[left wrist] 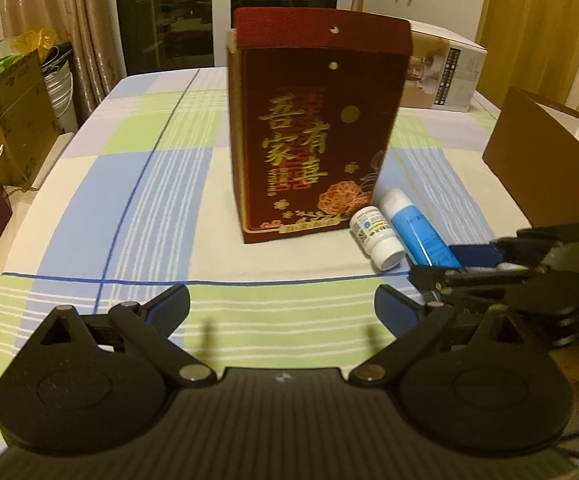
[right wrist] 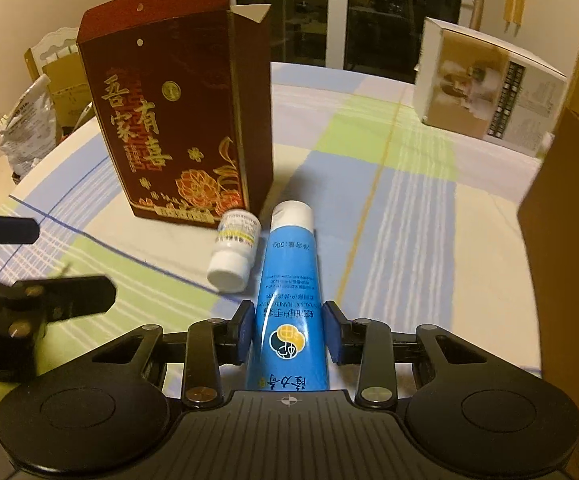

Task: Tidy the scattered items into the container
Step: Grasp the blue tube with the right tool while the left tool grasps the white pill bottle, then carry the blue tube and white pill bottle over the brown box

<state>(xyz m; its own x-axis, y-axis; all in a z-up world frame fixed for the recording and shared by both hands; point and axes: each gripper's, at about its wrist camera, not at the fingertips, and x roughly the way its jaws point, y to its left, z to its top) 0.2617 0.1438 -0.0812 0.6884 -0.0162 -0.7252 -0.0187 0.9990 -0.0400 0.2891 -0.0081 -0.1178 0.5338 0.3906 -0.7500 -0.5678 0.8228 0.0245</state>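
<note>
Blue tube (right wrist: 289,280) and white bottle (right wrist: 233,246) lie beside upright red box (right wrist: 177,120) (open-topped).

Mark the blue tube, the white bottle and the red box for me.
Blue tube (right wrist: 289,280), right wrist view, on its blue body.
White bottle (right wrist: 235,242), right wrist view, on its label.
Red box (left wrist: 313,128), left wrist view, on its front face with gold characters.

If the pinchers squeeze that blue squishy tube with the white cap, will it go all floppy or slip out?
The blue plastic tube with the white cap looks soft, so it will probably dent a little where the right gripper pinches its body. Its glossy skin might slide somewhat. Lying flat with a wide, flattened tail end, it seems unlikely to roll, unlike the small round white bottle beside it.
</note>
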